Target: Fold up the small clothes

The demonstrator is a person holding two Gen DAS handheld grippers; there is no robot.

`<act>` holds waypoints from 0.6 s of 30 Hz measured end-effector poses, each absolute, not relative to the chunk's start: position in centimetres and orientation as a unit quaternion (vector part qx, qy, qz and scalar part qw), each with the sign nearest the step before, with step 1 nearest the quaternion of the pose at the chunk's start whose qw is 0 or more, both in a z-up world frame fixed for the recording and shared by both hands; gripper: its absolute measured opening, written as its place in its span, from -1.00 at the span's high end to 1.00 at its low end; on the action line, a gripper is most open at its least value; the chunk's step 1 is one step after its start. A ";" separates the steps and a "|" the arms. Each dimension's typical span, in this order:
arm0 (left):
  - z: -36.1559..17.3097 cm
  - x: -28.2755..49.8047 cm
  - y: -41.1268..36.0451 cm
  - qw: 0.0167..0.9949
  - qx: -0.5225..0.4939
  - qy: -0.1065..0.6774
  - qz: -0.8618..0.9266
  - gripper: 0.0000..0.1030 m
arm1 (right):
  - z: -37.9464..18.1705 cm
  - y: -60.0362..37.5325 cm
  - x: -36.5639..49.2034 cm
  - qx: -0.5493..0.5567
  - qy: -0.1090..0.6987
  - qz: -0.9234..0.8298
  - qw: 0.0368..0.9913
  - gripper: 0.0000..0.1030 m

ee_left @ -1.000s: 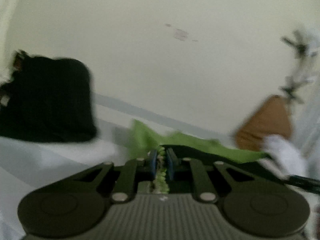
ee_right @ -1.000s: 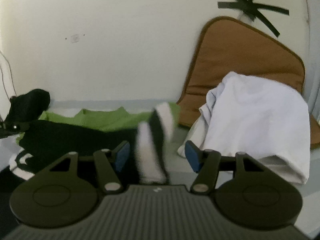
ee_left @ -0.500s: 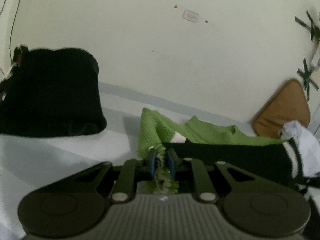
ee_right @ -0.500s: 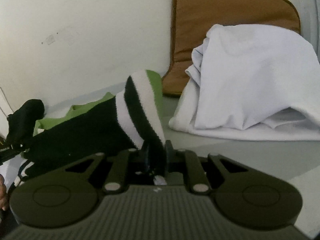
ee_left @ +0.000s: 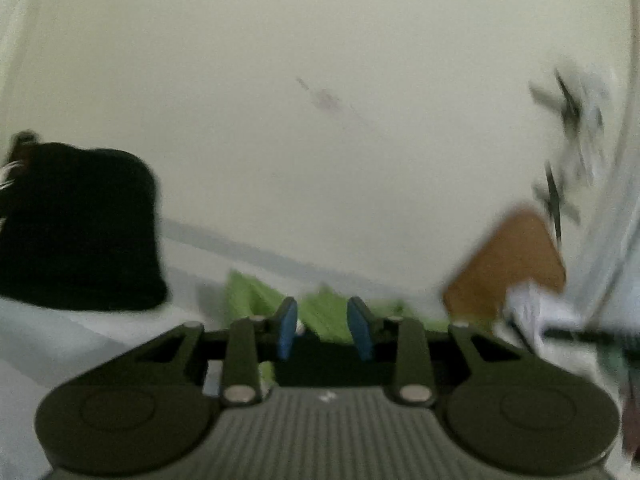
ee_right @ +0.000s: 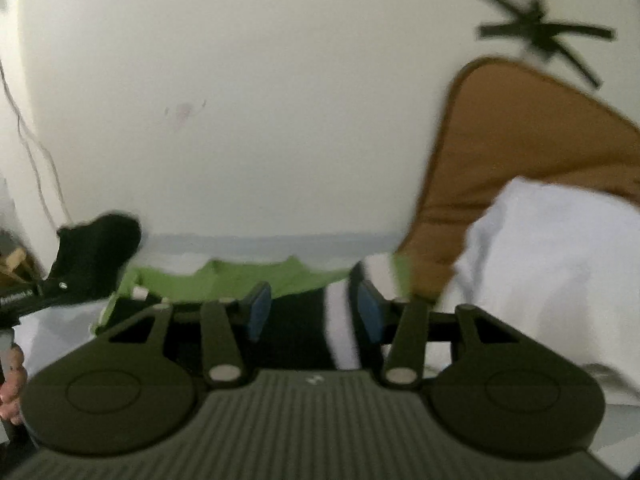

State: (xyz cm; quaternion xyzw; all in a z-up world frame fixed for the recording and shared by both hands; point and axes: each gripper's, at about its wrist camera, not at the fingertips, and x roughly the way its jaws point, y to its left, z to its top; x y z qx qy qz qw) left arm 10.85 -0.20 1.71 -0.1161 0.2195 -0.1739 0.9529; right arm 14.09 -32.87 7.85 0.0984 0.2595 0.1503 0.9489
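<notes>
My claws part over a green-and-black garment on the white surface.

My left gripper and right gripper both have jaws opening, pads clear; the green-and-black garment lies between and beyond them, ahead of a white cloth, brown cushion and cream wall.
</notes>
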 end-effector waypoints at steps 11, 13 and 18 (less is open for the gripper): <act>-0.1 13.4 -1.5 0.945 -0.065 0.289 -0.138 0.61 | 5.2 -34.1 15.2 0.099 0.300 0.102 0.943 0.02; 0.3 13.2 -0.2 0.948 -0.094 0.270 -0.139 0.17 | 5.8 -35.2 12.7 0.116 0.286 0.116 0.944 -0.04; 1.9 11.2 3.8 0.948 -0.154 0.268 -0.067 -0.15 | 4.9 -37.4 9.0 0.145 0.301 0.119 0.935 -0.05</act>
